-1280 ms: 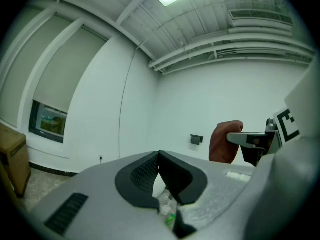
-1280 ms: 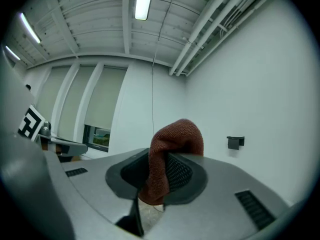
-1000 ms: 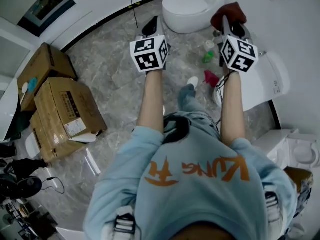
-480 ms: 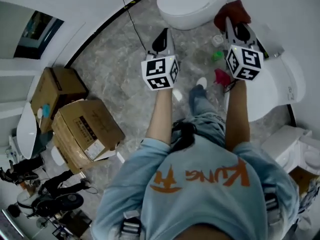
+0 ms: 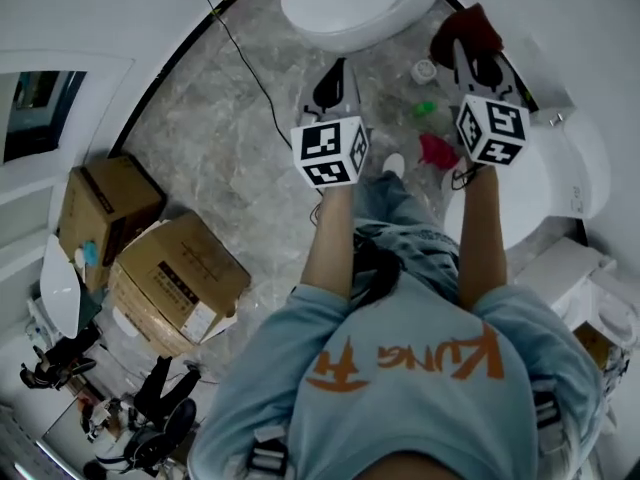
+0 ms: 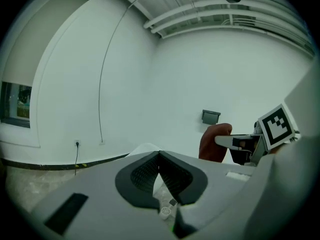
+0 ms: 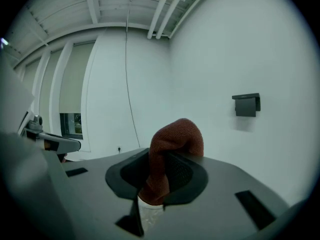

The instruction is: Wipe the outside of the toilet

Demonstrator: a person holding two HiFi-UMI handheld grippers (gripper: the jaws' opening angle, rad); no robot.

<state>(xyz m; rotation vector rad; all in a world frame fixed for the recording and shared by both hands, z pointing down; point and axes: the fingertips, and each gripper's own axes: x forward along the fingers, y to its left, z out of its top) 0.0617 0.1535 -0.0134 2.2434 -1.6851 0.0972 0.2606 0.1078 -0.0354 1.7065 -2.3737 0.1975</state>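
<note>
Right gripper (image 7: 161,160): clenched on a rust-red cloth (image 7: 176,134). The cloth is pinched low between the pads, and its free end humps up over the tips.
Left gripper (image 6: 159,155): jaws together at the tips with nothing between them; held level beside the right one.
Cloth position: far right in the head view (image 5: 464,30), in the air and touching no porcelain.
Toilet (image 5: 352,0): white oval bowl at the far edge, left of the cloth and apart from it. Its long axis runs roughly left to right.
Second toilet (image 5: 548,180): white, lid down, just right of the right forearm and below it. I cannot tell which of the two is meant.
Nearer hand: the left gripper's tips (image 5: 336,76) lie closer to the far bowl, but the cloth is in the right.
Judgement: the cloth must go left and down to meet the bowl's outer wall; wiping has not begun.
Floor (image 5: 215,138): grey marbled tile, glossy. A green bottle (image 5: 425,108) and a black cable (image 5: 236,44) lie on it.
Room: curved white walls, with cardboard boxes (image 5: 172,280) near left.
</note>
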